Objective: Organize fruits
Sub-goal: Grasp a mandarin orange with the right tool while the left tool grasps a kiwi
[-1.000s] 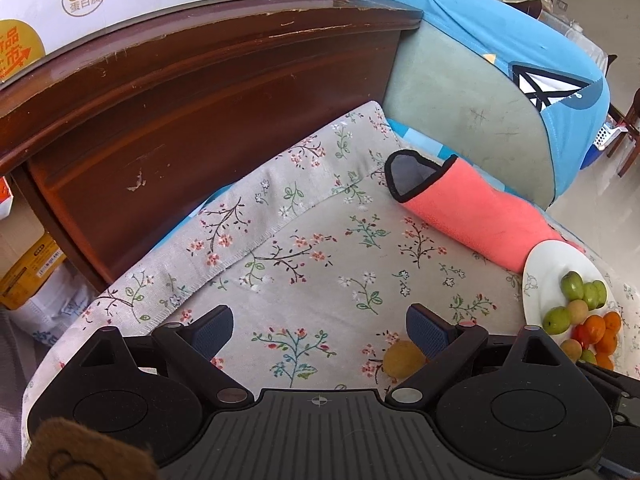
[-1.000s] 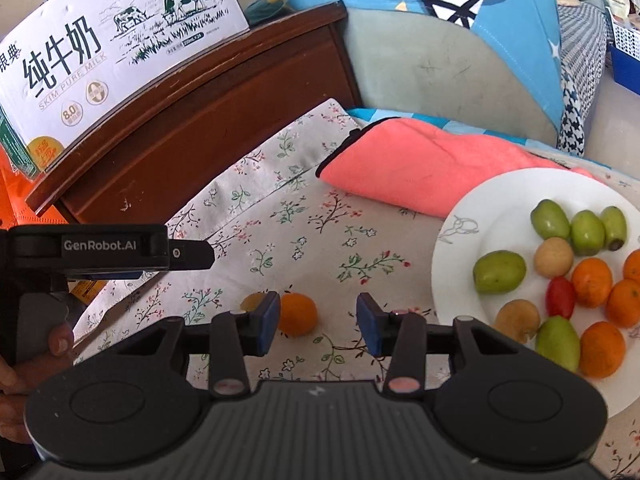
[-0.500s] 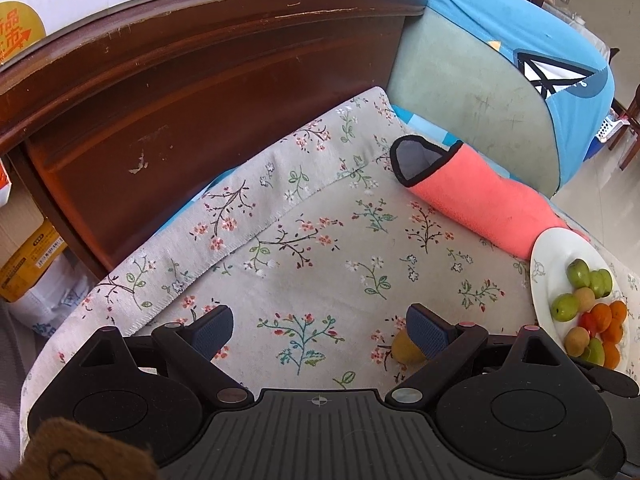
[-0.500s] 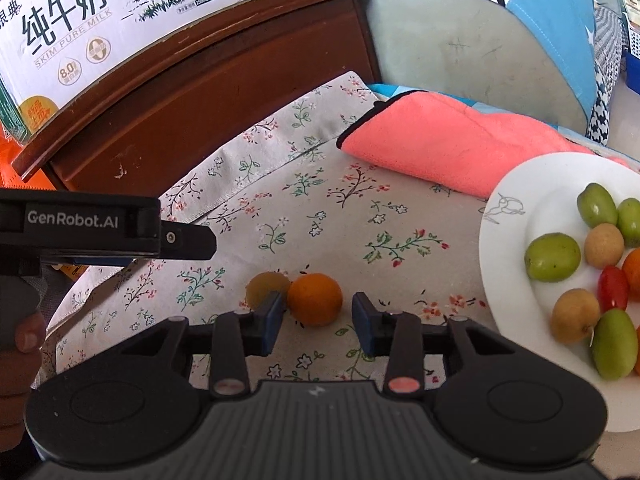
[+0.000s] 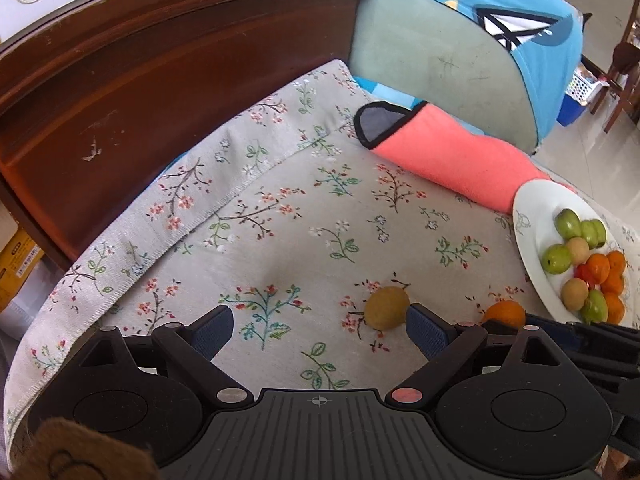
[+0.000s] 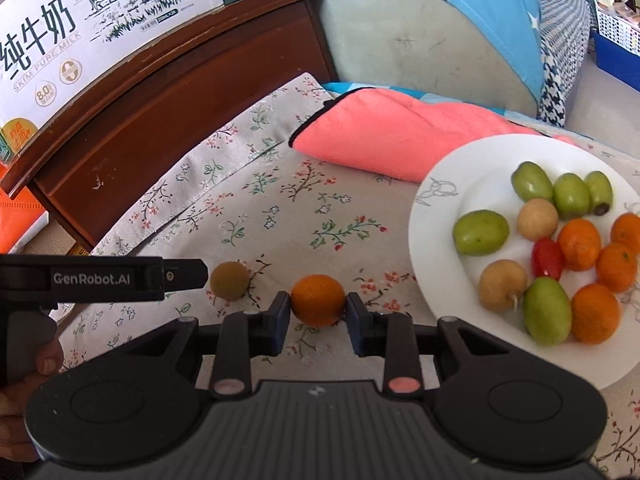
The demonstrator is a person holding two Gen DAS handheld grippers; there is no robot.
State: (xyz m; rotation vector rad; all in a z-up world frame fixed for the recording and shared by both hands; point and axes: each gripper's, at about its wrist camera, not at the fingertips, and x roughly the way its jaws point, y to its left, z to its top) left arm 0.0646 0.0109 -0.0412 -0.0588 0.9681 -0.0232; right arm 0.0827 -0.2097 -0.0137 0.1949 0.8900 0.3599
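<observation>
My right gripper (image 6: 318, 314) is shut on a small orange (image 6: 318, 300) that rests on the floral cloth (image 6: 280, 208). A brownish-green round fruit (image 6: 229, 281) lies just left of it on the cloth. In the left wrist view that same brownish-green fruit (image 5: 387, 307) sits just inside the right finger of my left gripper (image 5: 320, 330), which stands wide open and touches nothing. The orange (image 5: 505, 314) shows to its right. A white plate (image 6: 440, 208) at the right holds several green, orange, tan and red fruits.
A folded pink towel (image 6: 400, 136) lies behind the plate. A dark wooden headboard (image 6: 180, 92) with a milk carton box (image 6: 80, 28) on top runs along the left. A grey and blue cushion (image 6: 420, 40) stands at the back.
My right gripper came forward around the orange and closed its jaws on it. The left gripper sank toward the cloth, and the brownish-green fruit now shows beside its right finger.
</observation>
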